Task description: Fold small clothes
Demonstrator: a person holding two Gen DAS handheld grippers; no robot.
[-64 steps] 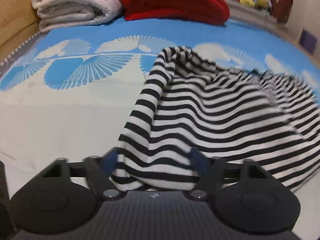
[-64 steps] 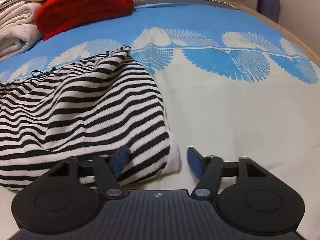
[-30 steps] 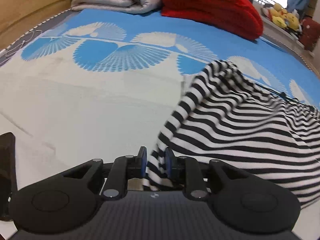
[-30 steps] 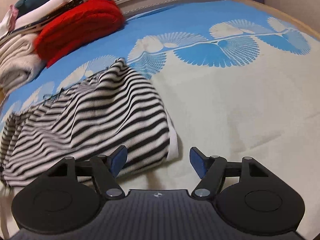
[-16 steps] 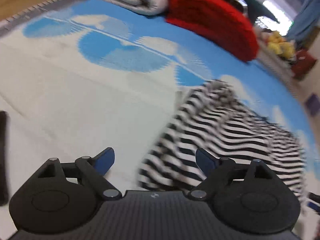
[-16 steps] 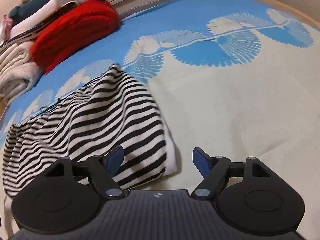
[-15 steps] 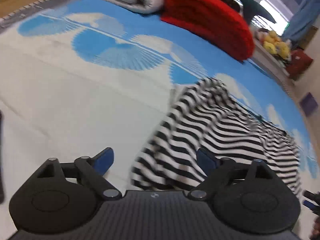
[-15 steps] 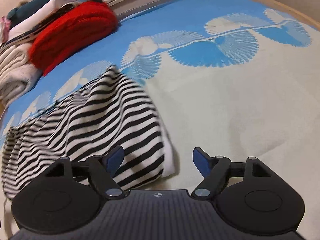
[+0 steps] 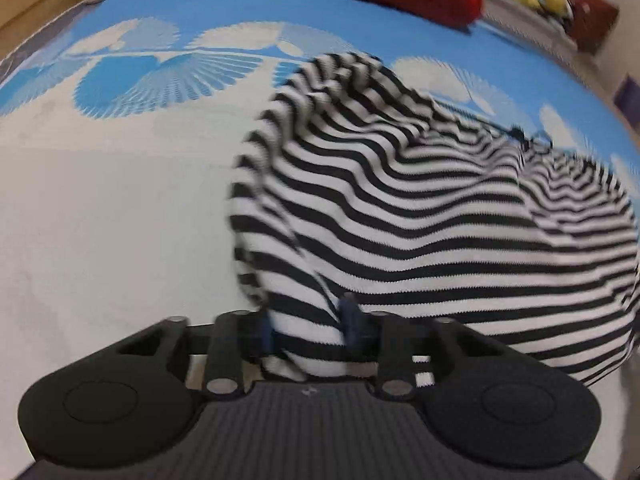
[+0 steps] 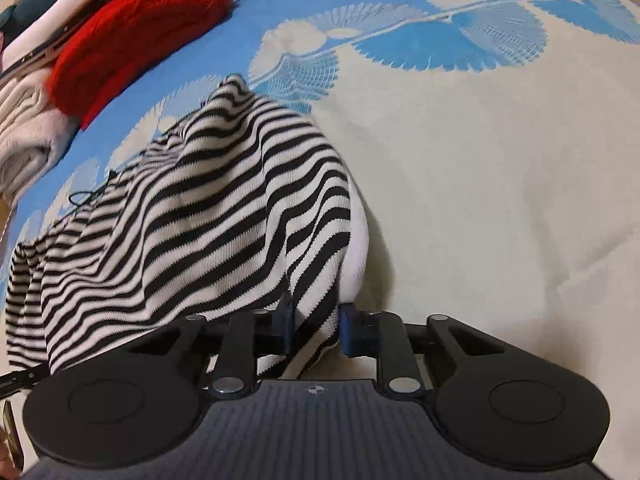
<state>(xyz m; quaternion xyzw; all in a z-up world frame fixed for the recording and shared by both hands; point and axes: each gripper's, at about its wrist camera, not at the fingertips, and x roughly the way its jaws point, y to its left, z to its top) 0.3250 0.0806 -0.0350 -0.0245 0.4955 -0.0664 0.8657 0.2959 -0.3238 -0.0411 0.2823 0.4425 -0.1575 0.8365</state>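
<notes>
The black-and-white striped garment (image 9: 420, 216) lies bunched in the middle of the blue and cream bedspread (image 9: 100, 200). At the bottom centre of each wrist view a near corner of it is pinched. The left gripper (image 9: 307, 330) has just closed its jaws narrow on the cloth, and the right gripper (image 10: 314, 328) has done the same. A red knit (image 10: 132, 28) sits folded at upper left, beside pale folded blankets (image 10: 20, 128).
</notes>
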